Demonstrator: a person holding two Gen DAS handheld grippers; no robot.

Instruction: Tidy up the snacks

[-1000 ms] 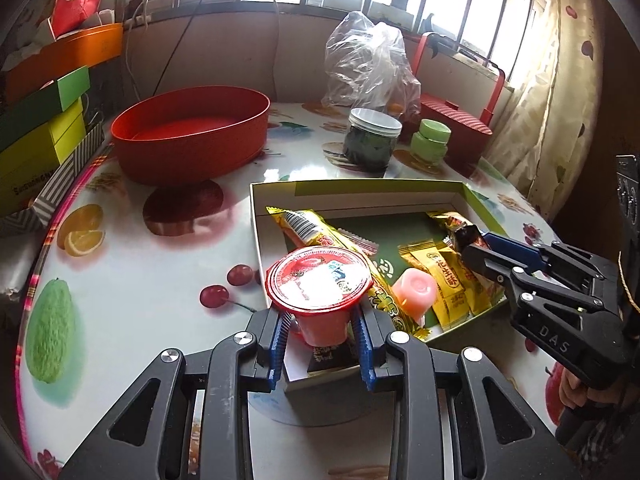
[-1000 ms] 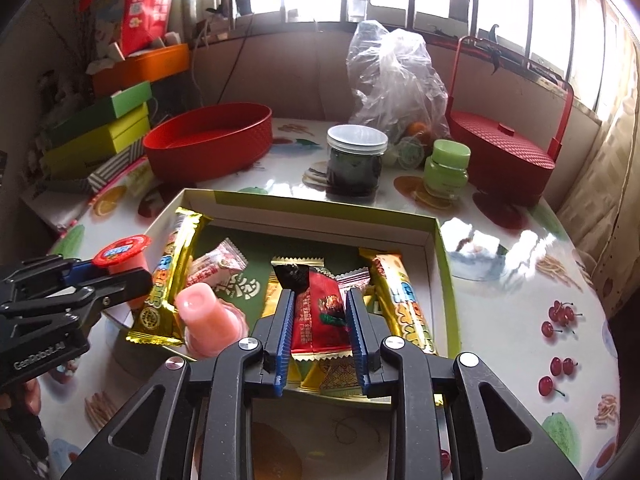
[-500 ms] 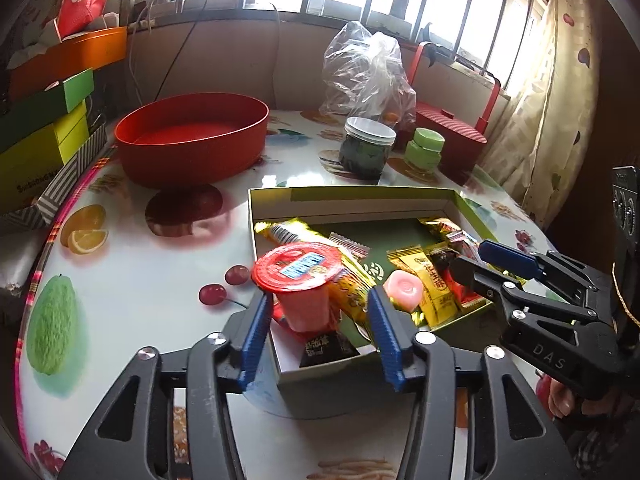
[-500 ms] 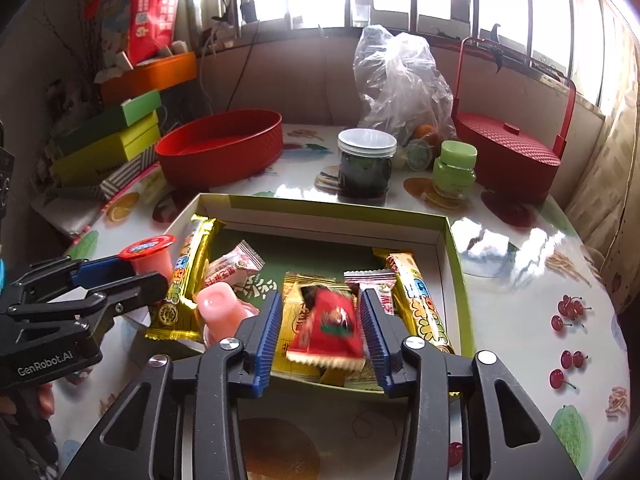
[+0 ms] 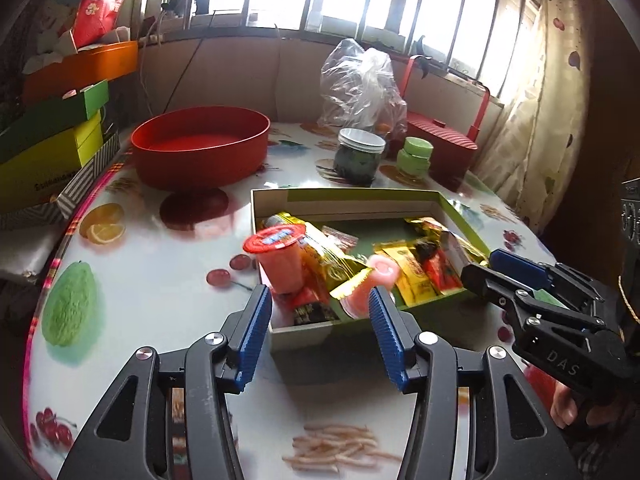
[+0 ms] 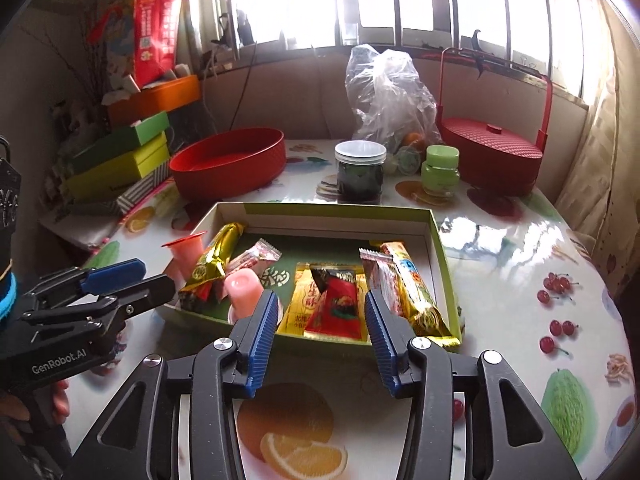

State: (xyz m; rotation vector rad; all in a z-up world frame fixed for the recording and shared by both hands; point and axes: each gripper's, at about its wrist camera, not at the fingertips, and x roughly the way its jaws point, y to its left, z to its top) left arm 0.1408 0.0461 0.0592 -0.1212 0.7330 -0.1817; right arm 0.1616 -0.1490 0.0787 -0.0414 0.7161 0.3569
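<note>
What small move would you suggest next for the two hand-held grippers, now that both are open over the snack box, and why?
Probably draw the left hand-held gripper back and up first. Its jaws are open, and the jelly cup with the red lid stands free at the near left corner of the green box. The right hand-held gripper is open too, with the red packet lying in the box.

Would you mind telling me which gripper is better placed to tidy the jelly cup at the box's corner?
Left: the left gripper is open just short of the jelly cup; the right gripper faces the red packet.
</note>
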